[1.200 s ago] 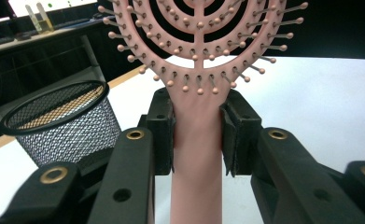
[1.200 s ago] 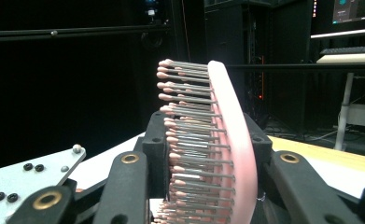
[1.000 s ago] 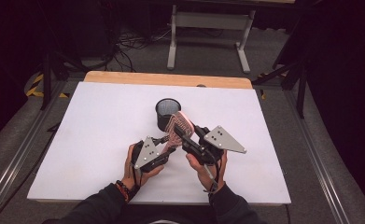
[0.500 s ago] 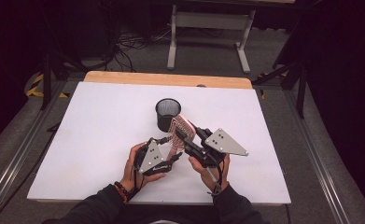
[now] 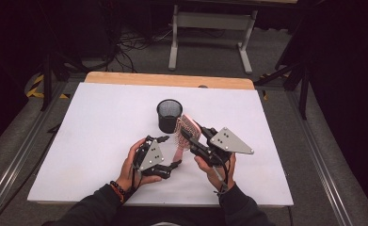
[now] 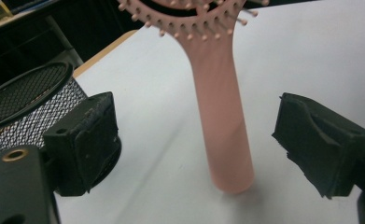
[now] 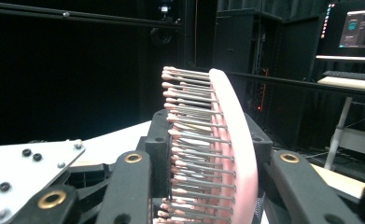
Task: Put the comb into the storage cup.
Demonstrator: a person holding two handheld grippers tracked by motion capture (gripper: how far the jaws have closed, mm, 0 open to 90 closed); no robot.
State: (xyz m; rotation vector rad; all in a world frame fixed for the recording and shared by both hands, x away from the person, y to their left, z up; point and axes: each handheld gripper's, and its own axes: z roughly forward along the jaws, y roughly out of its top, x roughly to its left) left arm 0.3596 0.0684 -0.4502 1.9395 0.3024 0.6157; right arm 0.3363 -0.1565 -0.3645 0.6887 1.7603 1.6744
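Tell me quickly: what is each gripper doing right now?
Left gripper: fingers just opened, apart from the pink hairbrush handle between them.
Right gripper: closed on the hairbrush head.

A white table top (image 5: 92, 141) takes up the middle of the high view, with a strip of bare wood (image 5: 167, 79) along its far edge; a black mesh cup (image 5: 169, 115) stands on it just above centre. In the left gripper view the cup (image 6: 31, 107) sits at the left edge, and a pink hairbrush (image 6: 224, 116) has its handle tip down on the white surface
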